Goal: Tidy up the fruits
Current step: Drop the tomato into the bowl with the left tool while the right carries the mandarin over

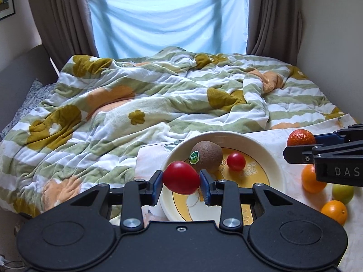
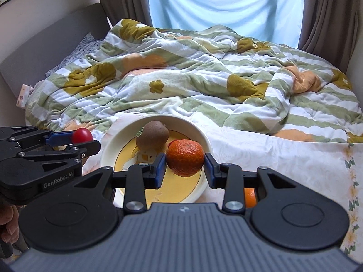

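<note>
Green fruit [image 1: 343, 193] in left view only

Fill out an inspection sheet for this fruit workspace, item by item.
Surface: white floral cloth spread on a bed.
Job's things: cream bowl holds a kiwi and a small red tomato; two oranges and a green fruit lie on the cloth beside it.
Clutter: rumpled striped flower blanket.
Grippers: left claw shut on a red tomato at the bowl's rim; right claw shut on a mandarin above the bowl.
Cables: white cord at the floor, lower left corner.
Surroundings: brown curtains, blue sheet over the window.
</note>
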The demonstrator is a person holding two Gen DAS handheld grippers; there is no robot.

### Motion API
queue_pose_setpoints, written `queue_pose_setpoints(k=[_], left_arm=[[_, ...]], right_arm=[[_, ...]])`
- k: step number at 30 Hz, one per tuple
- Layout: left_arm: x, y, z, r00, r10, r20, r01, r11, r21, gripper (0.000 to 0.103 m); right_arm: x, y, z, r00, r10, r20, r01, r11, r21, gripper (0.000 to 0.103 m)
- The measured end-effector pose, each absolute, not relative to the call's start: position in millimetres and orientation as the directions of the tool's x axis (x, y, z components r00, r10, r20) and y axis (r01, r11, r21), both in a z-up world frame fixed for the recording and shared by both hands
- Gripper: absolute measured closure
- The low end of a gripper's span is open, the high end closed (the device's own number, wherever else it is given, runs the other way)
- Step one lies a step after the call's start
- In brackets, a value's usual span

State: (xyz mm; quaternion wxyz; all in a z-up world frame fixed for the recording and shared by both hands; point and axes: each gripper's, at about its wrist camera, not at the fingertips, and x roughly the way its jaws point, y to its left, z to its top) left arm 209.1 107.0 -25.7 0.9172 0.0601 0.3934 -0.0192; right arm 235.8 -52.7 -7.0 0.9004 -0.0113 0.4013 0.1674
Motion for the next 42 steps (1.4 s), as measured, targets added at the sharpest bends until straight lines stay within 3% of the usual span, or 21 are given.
queue_pose_setpoints(k=[12, 21, 24, 25, 26, 42], left_arm=[[257.8, 106.7, -77.6, 0.601, -0.012, -0.799, 0.209, 0.968, 0.142, 0.064], [264.5, 102.0, -90.9, 0.602, 0.016, -0.798, 0.267, 0.938, 0.220, 0.064], [263.5, 98.9, -88.6, 0.615, 0.010, -0.789, 0.284, 0.930, 0.233, 0.039], [262.2, 98.2, -87.2, 0.623, 0.015, -0.782, 0.281, 0.929, 0.242, 0.020], [260.0, 97.3, -85.2, 0.638, 0.020, -0.770, 0.277, 0.927, 0.253, 0.010], [232.3, 120.2, -73.0, 0.619, -0.013, -0.786, 0.212, 0.966, 0.151, 0.008]], right_arm=[[279.2, -39.6, -36.8, 0.580, 0.236, -0.780, -0.234, 0.965, 0.117, 0.052], [288.4, -39.3, -48.3, 0.566, 0.207, -0.798, -0.195, 0.974, 0.114, 0.052], [288.5, -40.3, -49.4, 0.564, 0.202, -0.801, -0.184, 0.976, 0.117, 0.052], [288.6, -40.6, -49.6, 0.563, 0.200, -0.802, -0.181, 0.977, 0.116, 0.052], [288.2, -41.0, -49.7, 0.563, 0.197, -0.802, -0.178, 0.977, 0.115, 0.052], [294.0, -25.3, -59.9, 0.528, 0.216, -0.821, -0.266, 0.961, 0.082, 0.052]])
